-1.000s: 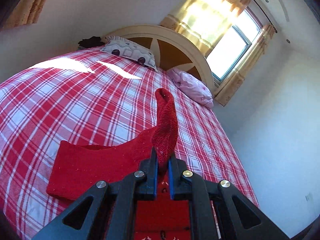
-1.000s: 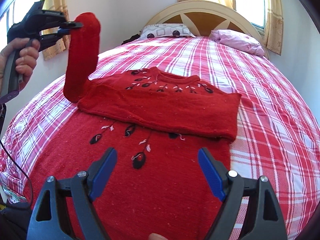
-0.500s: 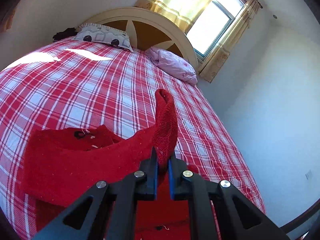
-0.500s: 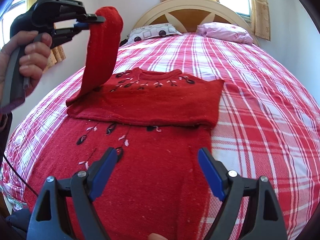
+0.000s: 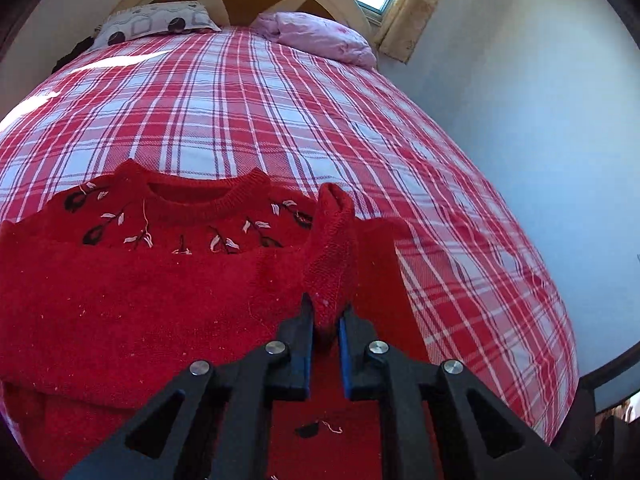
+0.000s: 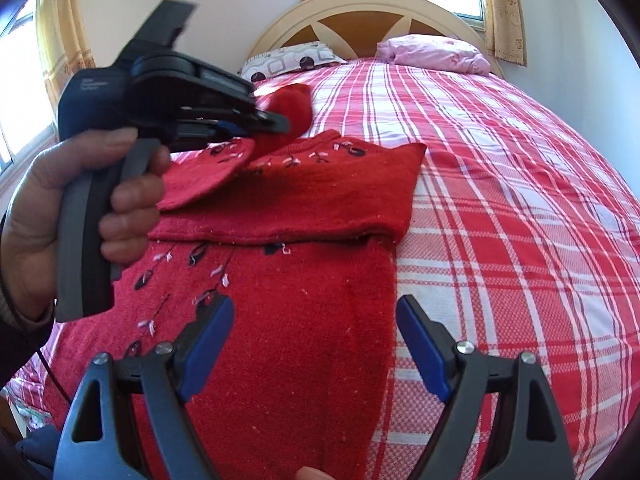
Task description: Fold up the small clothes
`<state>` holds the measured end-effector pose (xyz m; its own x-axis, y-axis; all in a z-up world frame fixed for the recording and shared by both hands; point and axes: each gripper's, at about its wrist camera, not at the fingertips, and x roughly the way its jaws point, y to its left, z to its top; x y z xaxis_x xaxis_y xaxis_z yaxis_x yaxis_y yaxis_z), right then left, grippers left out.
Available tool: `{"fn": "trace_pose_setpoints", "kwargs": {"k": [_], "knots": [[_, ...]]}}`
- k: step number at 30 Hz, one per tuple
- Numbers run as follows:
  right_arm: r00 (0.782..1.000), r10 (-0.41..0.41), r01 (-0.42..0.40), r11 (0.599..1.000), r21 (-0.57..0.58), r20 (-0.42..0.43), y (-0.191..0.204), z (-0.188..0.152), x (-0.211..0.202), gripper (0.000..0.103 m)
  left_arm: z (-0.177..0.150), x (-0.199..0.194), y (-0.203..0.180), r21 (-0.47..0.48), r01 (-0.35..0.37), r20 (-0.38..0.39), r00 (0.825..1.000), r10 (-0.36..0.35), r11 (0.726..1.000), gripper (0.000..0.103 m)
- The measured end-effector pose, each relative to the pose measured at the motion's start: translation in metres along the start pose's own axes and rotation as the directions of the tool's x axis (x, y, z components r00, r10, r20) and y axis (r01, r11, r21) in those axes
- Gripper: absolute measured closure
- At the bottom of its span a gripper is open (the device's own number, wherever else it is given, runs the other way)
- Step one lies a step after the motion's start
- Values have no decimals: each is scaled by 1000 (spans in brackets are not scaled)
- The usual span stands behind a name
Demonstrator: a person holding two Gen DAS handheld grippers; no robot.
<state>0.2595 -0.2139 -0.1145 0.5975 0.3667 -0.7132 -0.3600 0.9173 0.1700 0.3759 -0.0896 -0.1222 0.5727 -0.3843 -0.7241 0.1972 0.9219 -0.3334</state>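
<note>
While the bed (image 5: 280,92) fills both views, red sweater (image 6: 280,320) lies flat on it (one sleeve already folded across); left gripper (image 5: 325,320) clamped on sleeve cuff (image 5: 332,248) at 12 o'clock, right gripper (image 6: 316,332) spread apart, holding nothing.

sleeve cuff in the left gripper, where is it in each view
Left wrist: the cuff stands lower centre, clamped in the left gripper, over the sweater.
Right wrist: the cuff sits upper left of centre, at the gripper's tip.
Shared landmark: the pink pillow by the headboard.
</note>
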Motion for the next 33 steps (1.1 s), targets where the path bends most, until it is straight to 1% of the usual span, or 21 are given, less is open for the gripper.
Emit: {"fn": "trace_pose_setpoints", "kwargs": {"k": [1,2,3,5,6,7,9,11,14,15,16,18,20,21,22,24,25,26,28,30,33], "knots": [[1000,-4,4,1000,3,-1,-1,-2,1,17,0,0,-1,18,-1,-3,1000,1,1000,86],[1000,-2,2,1000,8,-5,-2,-3,2,17,-1,-2,-4,36,3,-1,1000,-3,999,75],[1000,-1,1,1000,16,-10,-4,-4,3,17,-3,-6,-9,58,12,12,1000,-13,998,68],[1000,-6,7,1000,22,-17,-6,-6,5,17,-3,-13,-14,87,5,44,999,-9,996,28],[1000,-8,9,1000,24,-21,-7,-7,7,17,-4,-16,-17,105,-8,63,998,2,994,23],[1000,-9,9,1000,25,-24,-7,-8,8,17,-2,-19,-18,122,-18,83,996,8,992,22],[1000,-8,9,1000,25,-29,-6,-9,10,17,-1,-23,-19,148,-21,96,995,7,989,22],[1000,-7,8,1000,19,-30,-4,-10,11,17,-1,-31,-14,157,-37,125,992,18,987,22],[1000,-3,3,1000,11,-15,-4,-11,6,17,-9,-46,8,170,-110,178,981,80,979,22],[1000,0,0,1000,11,-7,-5,-10,4,17,-13,-52,20,170,-149,191,975,116,974,22],[1000,2,-2,1000,16,2,-8,-9,2,17,-18,-59,34,164,-201,208,964,166,966,22],[1000,7,-8,999,42,11,-13,-7,-1,17,-27,-71,64,139,-307,238,933,269,942,22],[1000,26,-26,997,71,13,-19,-3,-2,19,-37,-88,103,89,-410,264,888,376,908,22],[999,29,-30,996,82,14,-22,0,-3,21,-41,-96,121,56,-449,268,867,420,892,22],[999,29,-30,996,87,17,-24,3,-4,21,-47,-104,140,18,-474,267,851,453,880,22],[999,44,-46,993,112,20,-28,11,-5,22,-57,-118,174,-53,-502,256,829,497,863,22],[999,51,-53,991,122,19,-29,16,-4,22,-61,-121,185,-76,-500,247,829,502,863,22],[998,59,-61,989,131,18,-30,22,-3,23,-65,-122,194,-95,-489,235,835,497,867,22],[997,76,-77,986,151,13,-32,35,2,25,-72,-116,206,-109,-464,199,856,477,879,22],[995,99,-98,980,176,7,-33,46,9,28,-75,-105,207,-91,-455,173,869,464,886,22],[994,110,-107,973,202,-3,-33,62,21,31,-78,-84,205,-46,-470,115,874,472,881,22]]}}
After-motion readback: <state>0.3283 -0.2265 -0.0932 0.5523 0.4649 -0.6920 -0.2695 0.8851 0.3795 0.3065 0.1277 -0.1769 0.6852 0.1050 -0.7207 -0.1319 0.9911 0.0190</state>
